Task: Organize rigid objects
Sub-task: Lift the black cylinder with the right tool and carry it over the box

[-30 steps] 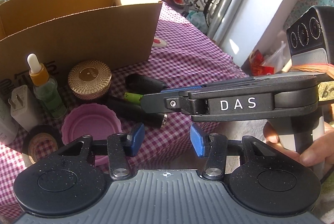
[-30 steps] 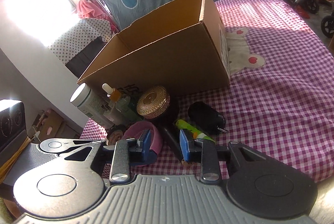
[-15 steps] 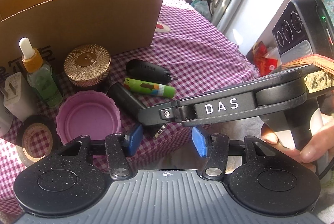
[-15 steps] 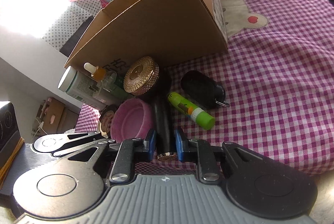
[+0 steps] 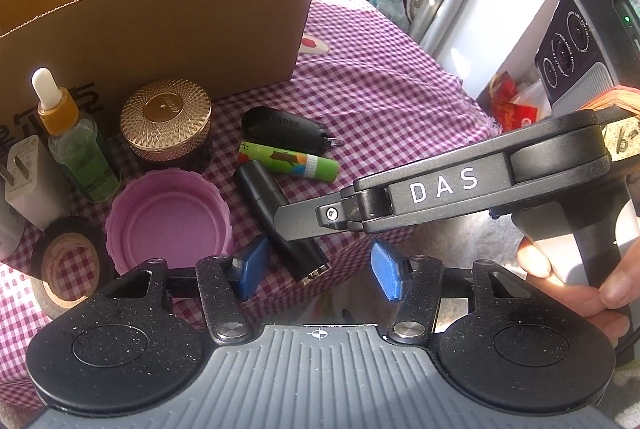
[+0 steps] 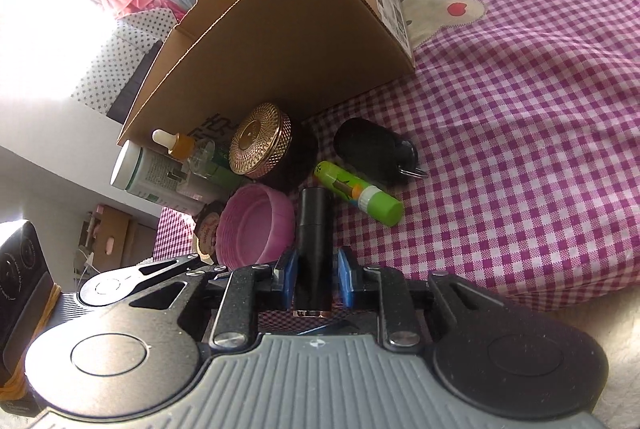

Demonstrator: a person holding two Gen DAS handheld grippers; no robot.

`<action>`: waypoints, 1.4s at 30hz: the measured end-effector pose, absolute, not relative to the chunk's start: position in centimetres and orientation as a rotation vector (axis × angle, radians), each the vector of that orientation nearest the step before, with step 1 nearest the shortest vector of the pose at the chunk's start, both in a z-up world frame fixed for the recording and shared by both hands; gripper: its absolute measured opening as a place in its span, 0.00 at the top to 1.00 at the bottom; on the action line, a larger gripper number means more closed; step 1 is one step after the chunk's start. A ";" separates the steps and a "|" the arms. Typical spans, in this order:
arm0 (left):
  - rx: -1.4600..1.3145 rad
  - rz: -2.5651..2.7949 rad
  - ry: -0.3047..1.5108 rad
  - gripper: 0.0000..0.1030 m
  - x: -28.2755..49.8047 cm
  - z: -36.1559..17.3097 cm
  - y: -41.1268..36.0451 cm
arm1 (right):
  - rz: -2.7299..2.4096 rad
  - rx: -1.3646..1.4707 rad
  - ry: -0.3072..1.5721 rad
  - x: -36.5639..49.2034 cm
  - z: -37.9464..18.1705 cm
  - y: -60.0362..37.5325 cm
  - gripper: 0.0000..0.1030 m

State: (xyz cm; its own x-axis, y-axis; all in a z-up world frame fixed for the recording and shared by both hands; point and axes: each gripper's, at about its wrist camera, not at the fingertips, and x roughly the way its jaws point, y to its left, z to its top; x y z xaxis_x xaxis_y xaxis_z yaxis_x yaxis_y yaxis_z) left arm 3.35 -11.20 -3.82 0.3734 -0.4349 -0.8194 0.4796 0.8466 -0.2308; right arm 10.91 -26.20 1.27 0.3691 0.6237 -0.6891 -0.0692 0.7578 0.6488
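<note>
Black tube (image 6: 313, 245) between right gripper (image 6: 314, 280) fingers (image 6: 289, 279)

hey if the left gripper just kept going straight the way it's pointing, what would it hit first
Most likely the black tube, which the right gripper is clamping, with that gripper's arm crossing just above it. The left gripper is open and empty. Depth is hard to judge.

So the stuff all sits on a purple gingham cloth in front of an open brown cardboard box (image 5: 160, 9). There's a black cylindrical tube with a gold end (image 6: 314, 249) lying flat, a green glue stick (image 5: 290, 162) lying next to it, and a black oval key fob (image 5: 286, 129) just behind that. Left of them is an upturned pink plastic lid (image 5: 168, 225), a round jar with a textured gold lid (image 5: 166, 121), a dropper bottle with green liquid (image 5: 76, 145) standing upright, a white plug adapter (image 5: 28, 181) and a roll of black tape (image 5: 68, 265) lying flat.
</note>
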 end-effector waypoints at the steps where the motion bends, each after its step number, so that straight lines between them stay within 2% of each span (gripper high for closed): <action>1: 0.046 -0.580 1.039 0.48 3.5 -3.9 -11.2 | 0.478 0.571 1.115 11.1 1.4 -25.9 0.77; 10: 0.057 -0.536 1.044 0.50 4.0 -4.1 -11.4 | 0.484 0.535 1.116 11.6 1.2 -24.1 0.77; 14: 0.072 -0.520 1.025 0.56 4.0 -4.1 -11.3 | 0.492 0.564 1.112 11.3 1.0 -24.4 0.75; 22: 0.109 -0.528 0.990 0.56 2.8 -3.3 -11.2 | 0.483 0.574 1.077 10.0 1.4 -24.0 0.76; 42: 0.156 -0.520 0.787 0.56 -1.5 2.0 -10.6 | 0.495 0.518 0.876 6.0 8.3 -23.0 0.76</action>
